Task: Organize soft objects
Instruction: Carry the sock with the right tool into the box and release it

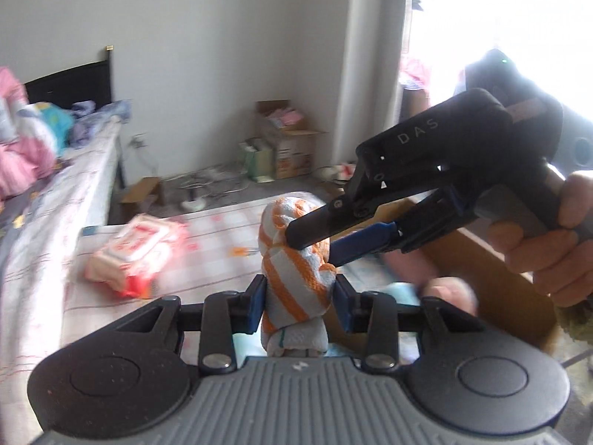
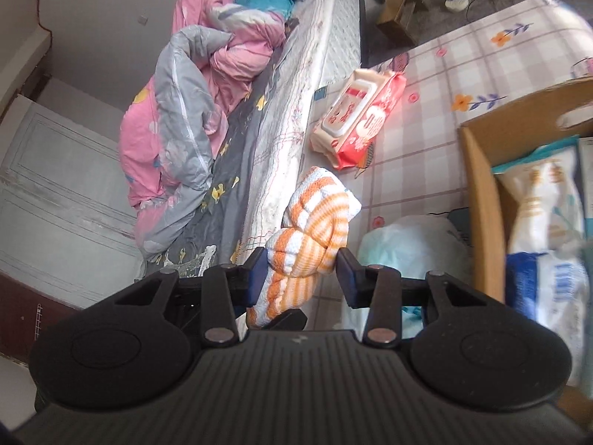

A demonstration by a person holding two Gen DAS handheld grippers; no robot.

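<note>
— Orange-striped towel (image 1: 296, 259) bundled upright, long axis rising from left gripper (image 1: 299, 306); pinched low there between narrow jaws, above checked mattress.

— Right gripper (image 2: 302, 276) clamped on upper half; cardboard box (image 2: 478, 170) just right, nearer that hand.

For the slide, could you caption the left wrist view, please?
Both grippers, left and right, clamp an orange-striped towel above the checked table.
</note>
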